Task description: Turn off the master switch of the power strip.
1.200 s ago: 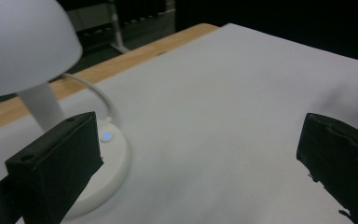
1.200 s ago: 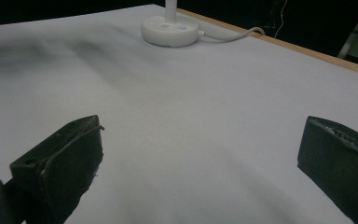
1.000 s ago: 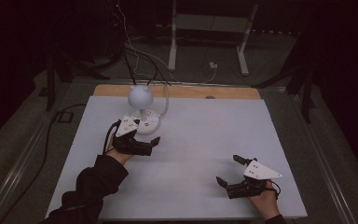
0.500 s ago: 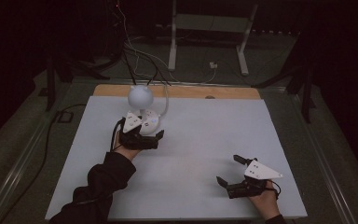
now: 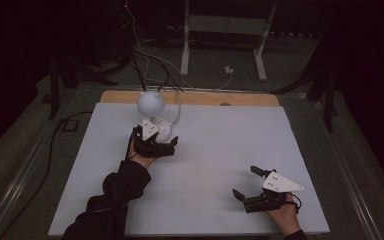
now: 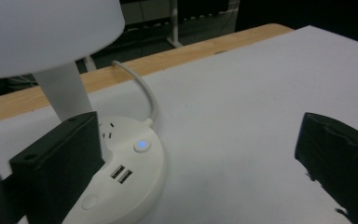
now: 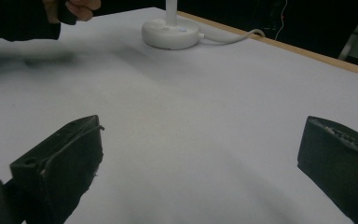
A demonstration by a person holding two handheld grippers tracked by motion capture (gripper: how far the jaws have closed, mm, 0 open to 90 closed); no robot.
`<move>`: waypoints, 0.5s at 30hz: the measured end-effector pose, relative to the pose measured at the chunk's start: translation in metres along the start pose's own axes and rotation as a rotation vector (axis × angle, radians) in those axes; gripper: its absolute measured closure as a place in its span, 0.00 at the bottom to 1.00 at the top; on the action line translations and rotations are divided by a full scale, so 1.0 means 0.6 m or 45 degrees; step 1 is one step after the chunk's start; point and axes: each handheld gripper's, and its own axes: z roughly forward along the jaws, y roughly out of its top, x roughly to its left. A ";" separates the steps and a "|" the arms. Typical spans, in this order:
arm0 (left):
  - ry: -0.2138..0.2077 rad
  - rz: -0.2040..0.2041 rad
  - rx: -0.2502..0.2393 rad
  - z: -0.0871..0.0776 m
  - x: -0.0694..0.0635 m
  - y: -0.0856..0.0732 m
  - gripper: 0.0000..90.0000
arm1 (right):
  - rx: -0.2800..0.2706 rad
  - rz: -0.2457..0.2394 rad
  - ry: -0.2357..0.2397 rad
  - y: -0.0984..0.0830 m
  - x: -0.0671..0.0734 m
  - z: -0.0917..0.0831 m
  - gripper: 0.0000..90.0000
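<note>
The round white plastic lamp base [image 6: 121,182] looks smooth with a soft satin sheen, and its small button [image 6: 141,145] glows blue. The white globe-shaped lampshade [image 5: 150,103] appears matt and even. A smooth, rubbery-looking white cord [image 6: 142,91] leaves the base. The white matt tabletop sheet [image 5: 215,165] looks like paper or laminate, smooth and without gloss, and a strip of bare light-brown wood [image 5: 200,98] edges its far side. The left gripper [image 5: 166,145] has dull black jaws with a slightly rough finish, as does the right gripper [image 5: 247,182]. The person's dark sleeve [image 5: 115,195] is cloth.
</note>
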 end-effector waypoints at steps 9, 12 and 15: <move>0.081 0.004 0.004 0.024 0.003 -0.008 0.18 | -0.002 0.004 -0.001 0.000 -0.001 -0.001 0.00; 0.085 0.010 -0.001 0.031 0.002 -0.012 0.23 | -0.004 0.005 0.001 0.000 -0.001 -0.001 0.00; 0.086 0.012 0.002 0.038 0.002 -0.016 0.36 | -0.002 0.005 0.003 0.000 -0.001 -0.001 0.00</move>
